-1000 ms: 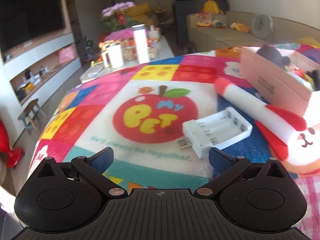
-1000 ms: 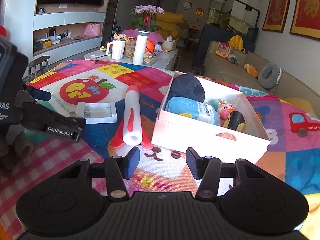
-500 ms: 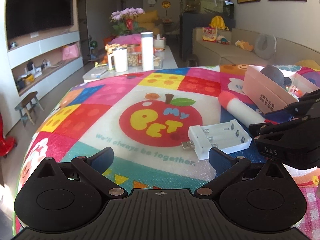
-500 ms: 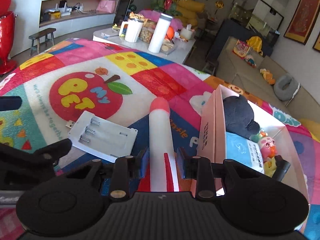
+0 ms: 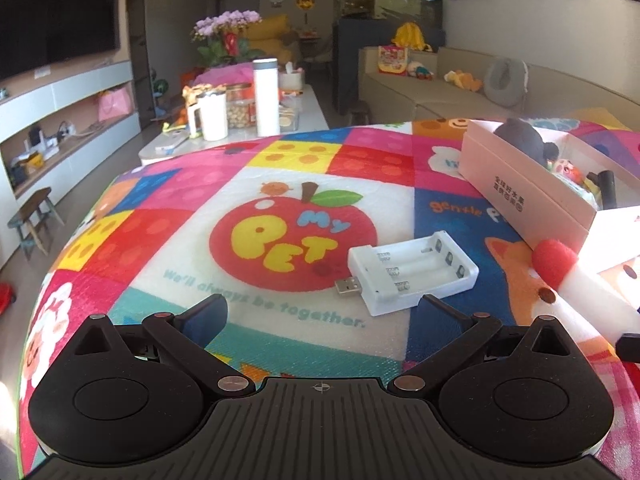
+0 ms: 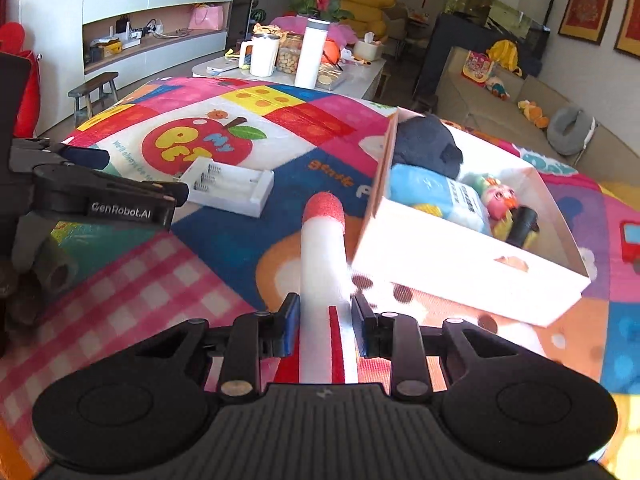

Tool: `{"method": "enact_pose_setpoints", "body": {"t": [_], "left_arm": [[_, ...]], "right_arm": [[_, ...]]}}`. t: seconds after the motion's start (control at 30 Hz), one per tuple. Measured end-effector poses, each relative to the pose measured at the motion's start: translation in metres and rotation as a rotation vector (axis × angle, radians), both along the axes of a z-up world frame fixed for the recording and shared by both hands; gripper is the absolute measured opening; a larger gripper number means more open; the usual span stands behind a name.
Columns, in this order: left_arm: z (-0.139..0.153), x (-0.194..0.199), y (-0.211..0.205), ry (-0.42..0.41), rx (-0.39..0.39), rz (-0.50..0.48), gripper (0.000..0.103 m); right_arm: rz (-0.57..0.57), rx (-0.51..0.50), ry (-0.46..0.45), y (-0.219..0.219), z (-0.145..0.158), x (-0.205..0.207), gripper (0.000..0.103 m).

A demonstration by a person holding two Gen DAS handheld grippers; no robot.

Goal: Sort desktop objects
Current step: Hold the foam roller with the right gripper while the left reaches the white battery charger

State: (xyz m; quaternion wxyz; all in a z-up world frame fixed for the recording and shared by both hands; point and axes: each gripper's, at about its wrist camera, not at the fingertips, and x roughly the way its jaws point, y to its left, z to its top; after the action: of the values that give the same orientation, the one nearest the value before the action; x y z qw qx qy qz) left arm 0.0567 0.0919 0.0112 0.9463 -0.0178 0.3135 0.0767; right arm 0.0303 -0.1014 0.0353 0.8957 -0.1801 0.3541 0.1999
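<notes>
On the colourful mat (image 5: 160,240), the right hand-held gripper (image 6: 325,330) is clamped on the white foam rocket (image 6: 322,264), whose red tip lies just beside the box (image 6: 460,268) of toys. A white battery charger (image 5: 412,276) lies on the mat ahead of the left hand-held gripper (image 5: 320,312), whose jaws stand wide apart and empty.

Ahead of my left gripper (image 5: 322,312) the mat (image 5: 168,240) lies bare to its far edge; only the white battery charger (image 5: 412,276) sits just past my right-hand finger. My right gripper (image 6: 325,322) is clamped on the foam rocket (image 6: 322,264), whose red tip nearly touches the pink box (image 6: 460,260) wall to its right. Left of it, the other tool crowds the way.
</notes>
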Motion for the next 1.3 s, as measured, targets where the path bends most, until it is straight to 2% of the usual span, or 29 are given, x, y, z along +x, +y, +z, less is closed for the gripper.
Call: {"method": "enact_pose_setpoints", "body": {"t": [0.17, 0.2, 0.3, 0.37, 0.43, 0.47, 0.6, 0.77, 0.83, 0.9, 0.97, 1.03, 1.1, 1.17, 1.3], "left_arm": [[-0.004, 0.02, -0.016, 0.064, -0.099, -0.04, 0.103], [-0.004, 0.024, -0.021, 0.065, -0.095, -0.035, 0.103], [-0.003, 0.036, -0.035, 0.079, -0.097, -0.054, 0.103], [-0.004, 0.045, -0.043, 0.089, -0.083, -0.065, 0.103], [-0.007, 0.056, -0.052, 0.102, -0.033, -0.073, 0.103], [-0.008, 0.06, -0.056, 0.103, -0.01, -0.074, 0.103], [-0.008, 0.07, -0.057, 0.102, 0.001, -0.08, 0.103], [-0.008, 0.063, -0.053, 0.094, -0.008, -0.087, 0.103], [-0.007, 0.055, -0.051, 0.092, -0.005, -0.102, 0.103], [-0.007, 0.047, -0.047, 0.091, -0.001, -0.107, 0.103], [-0.007, 0.037, -0.042, 0.094, -0.006, -0.109, 0.103], [-0.007, 0.027, -0.039, 0.088, -0.014, -0.105, 0.103], [-0.006, 0.019, -0.037, 0.078, -0.02, -0.103, 0.103], [-0.006, 0.015, -0.037, 0.063, -0.02, -0.097, 0.103], [-0.007, 0.018, -0.039, 0.074, -0.015, -0.098, 0.103]], "right_arm": [[-0.032, -0.003, 0.003, -0.025, -0.006, -0.018, 0.029], [-0.036, -0.001, -0.006, -0.027, -0.007, -0.021, 0.029], [-0.052, 0.011, -0.02, -0.032, -0.01, -0.027, 0.038], [-0.054, 0.016, -0.039, -0.034, -0.012, -0.03, 0.054], [-0.048, 0.026, -0.049, -0.036, -0.011, -0.032, 0.06], [-0.042, 0.038, -0.055, -0.039, -0.009, -0.032, 0.063], [-0.044, 0.105, -0.121, -0.054, 0.008, -0.033, 0.07], [-0.151, 0.196, -0.146, -0.076, 0.025, -0.01, 0.08], [-0.193, 0.278, -0.098, -0.087, 0.028, 0.01, 0.085], [-0.237, 0.385, 0.019, -0.097, 0.026, 0.04, 0.088], [-0.23, 0.456, 0.115, -0.097, 0.022, 0.066, 0.088], [-0.226, 0.473, 0.172, -0.088, 0.017, 0.087, 0.088], [-0.212, 0.467, 0.197, -0.074, 0.014, 0.101, 0.088], [-0.214, 0.46, 0.217, -0.059, 0.012, 0.11, 0.094], [-0.198, 0.435, 0.167, -0.035, 0.012, 0.118, 0.094]]}}
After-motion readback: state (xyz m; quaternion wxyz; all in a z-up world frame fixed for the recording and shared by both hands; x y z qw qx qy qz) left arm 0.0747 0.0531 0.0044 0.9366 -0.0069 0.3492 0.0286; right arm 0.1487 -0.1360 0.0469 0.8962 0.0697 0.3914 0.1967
